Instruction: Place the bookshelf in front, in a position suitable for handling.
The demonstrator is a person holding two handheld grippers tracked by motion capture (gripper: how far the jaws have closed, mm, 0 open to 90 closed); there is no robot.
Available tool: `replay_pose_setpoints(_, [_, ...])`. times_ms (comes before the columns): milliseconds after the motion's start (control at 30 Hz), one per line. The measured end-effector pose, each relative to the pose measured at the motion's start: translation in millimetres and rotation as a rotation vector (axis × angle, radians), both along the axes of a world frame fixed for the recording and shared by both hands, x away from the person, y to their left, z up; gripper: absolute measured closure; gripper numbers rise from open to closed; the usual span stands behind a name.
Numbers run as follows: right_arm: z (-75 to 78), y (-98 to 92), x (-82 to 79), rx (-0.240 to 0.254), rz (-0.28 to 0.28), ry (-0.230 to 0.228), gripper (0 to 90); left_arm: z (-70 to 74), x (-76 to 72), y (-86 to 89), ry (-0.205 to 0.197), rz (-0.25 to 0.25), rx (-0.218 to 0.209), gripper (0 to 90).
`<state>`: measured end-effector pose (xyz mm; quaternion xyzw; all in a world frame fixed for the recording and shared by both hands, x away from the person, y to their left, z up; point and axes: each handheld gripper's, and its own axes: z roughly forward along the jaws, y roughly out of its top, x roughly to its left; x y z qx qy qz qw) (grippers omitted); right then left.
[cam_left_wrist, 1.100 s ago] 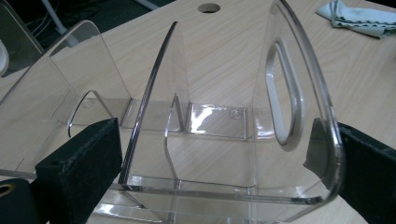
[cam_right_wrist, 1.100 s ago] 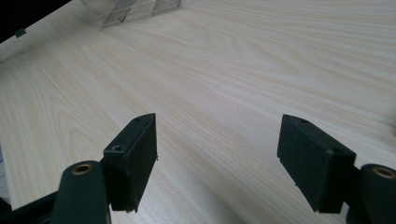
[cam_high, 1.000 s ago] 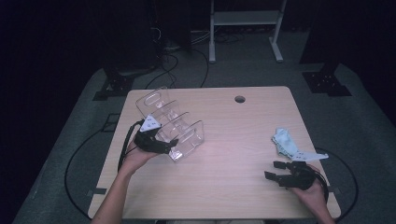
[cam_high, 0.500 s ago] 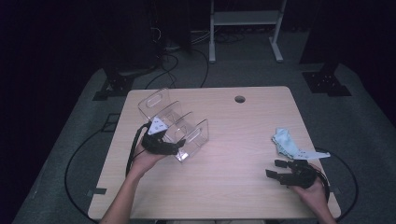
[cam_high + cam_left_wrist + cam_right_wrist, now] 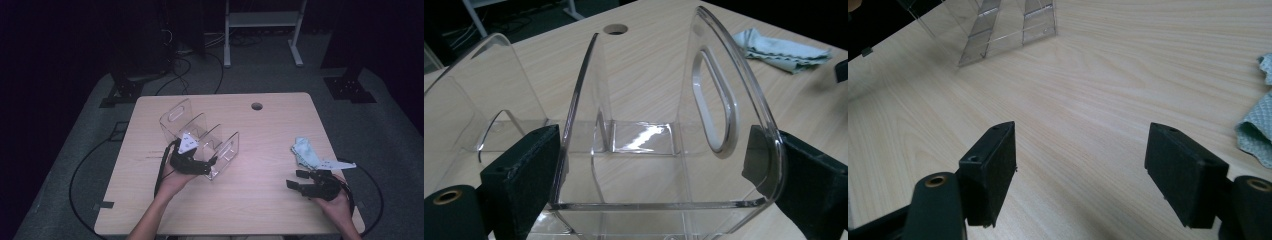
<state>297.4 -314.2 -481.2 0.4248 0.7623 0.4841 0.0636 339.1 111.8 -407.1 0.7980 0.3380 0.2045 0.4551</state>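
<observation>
Clear acrylic rack [image 5: 200,137] with upright dividers and a handle slot in each end wall, standing on the wooden counter [image 5: 260,200]; all positions below are given relative to this rack. The rack sits left of the counter's middle, its long axis running diagonally away from the person.

Left tongs [image 5: 212,162]: at the rack's near end. In the left gripper view the two black pads straddle the nearest compartment, one pad just outside the slotted end wall [image 5: 724,100], the other just outside the next divider. The jaws stand wide apart; whether the pads press the acrylic cannot be told.

Right tongs [image 5: 295,180]: well apart from the rack, to its right near the counter's front edge, held low over bare wood. The jaws gape wide and grip nothing.

Pale blue-green cloth [image 5: 305,152]: crumpled, lying far right of the rack, just beyond the right tongs. Round cable hole [image 5: 257,106]: behind the rack, toward the counter's far edge.
</observation>
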Motion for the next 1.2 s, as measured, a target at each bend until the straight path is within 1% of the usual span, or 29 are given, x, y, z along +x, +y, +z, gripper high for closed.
replay_pose_setpoints(33, [0.0, 0.0, 0.0, 0.000, 0.000, 0.000, 28.2, 0.0, 0.0, 0.0, 0.000, 0.000, 0.000, 6.6])
replay_pose_setpoints(67, [-0.1, -0.7, 0.3, 0.001, -0.002, 0.000, 28.2, 0.1, -3.7, -7.1, -0.003, -0.006, 0.008, 6.5])
replay_pose_setpoints(100, [-0.1, -0.7, 0.3, 0.001, -0.002, 0.000, 28.2, 0.1, -3.7, -7.1, -0.003, -0.006, 0.008, 6.5])
replay_pose_setpoints(200, [0.3, -1.6, 0.3, 0.003, -0.003, -0.002, 28.3, 0.4, -10.3, -18.1, -0.003, -0.005, 0.016, 6.5])
replay_pose_setpoints(300, [0.4, -1.8, 0.3, 0.004, -0.004, -0.002, 28.3, 0.5, -13.1, -21.6, -0.005, -0.009, 0.020, 6.5])
replay_pose_setpoints(467, [0.2, -2.6, 0.7, 0.001, -0.007, -0.004, 28.2, -0.3, -20.6, -28.2, -0.006, -0.020, 0.009, 6.4])
replay_pose_setpoints(600, [-0.6, -2.3, 1.5, -0.003, -0.005, -0.002, 28.2, -1.0, -23.6, -31.2, -0.006, -0.034, 0.005, 6.1])
replay_pose_setpoints(700, [-0.5, -2.1, 1.6, -0.004, -0.005, -0.002, 28.2, -1.1, -23.9, -31.3, -0.004, -0.040, 0.000, 5.8])
replay_pose_setpoints(733, [-0.7, -2.3, 1.7, -0.002, -0.007, -0.004, 28.2, -0.6, -23.7, -30.5, 0.000, -0.043, -0.016, 4.7])
replay_pose_setpoints(867, [-0.9, -3.0, 1.5, 0.000, -0.010, -0.001, 28.1, 3.7, -25.5, -28.9, -0.011, -0.054, -0.025, 2.4])
replay_pose_setpoints(900, [-0.7, -3.7, 1.3, 0.000, -0.014, 0.003, 28.1, 7.5, -27.6, -27.2, -0.024, -0.062, -0.041, 2.0])
replay_pose_setpoints(933, [-0.7, -4.1, 1.3, 0.002, -0.015, 0.000, 28.0, 9.9, -28.7, -25.9, -0.029, -0.068, -0.050, 2.0])
replay_pose_setpoints(967, [-0.7, -4.1, 1.3, 0.002, -0.015, 0.000, 28.0, 9.9, -28.7, -25.9, -0.029, -0.068, -0.050, 2.0])
replay_pose_setpoints(1067, [-0.5, -4.3, 1.2, 0.005, -0.018, 0.002, 27.9, 17.2, -31.6, -21.3, -0.052, -0.084, -0.063, 2.0])
replay_pose_setpoints(1167, [-0.5, -4.4, 0.8, 0.004, -0.018, 0.002, 27.8, 23.1, -34.0, -13.4, -0.077, -0.096, -0.080, 2.0])
replay_pose_setpoints(1200, [-0.5, -4.5, 0.8, 0.005, -0.020, 0.002, 27.8, 25.3, -34.7, -6.6, -0.089, -0.094, -0.090, 2.0])
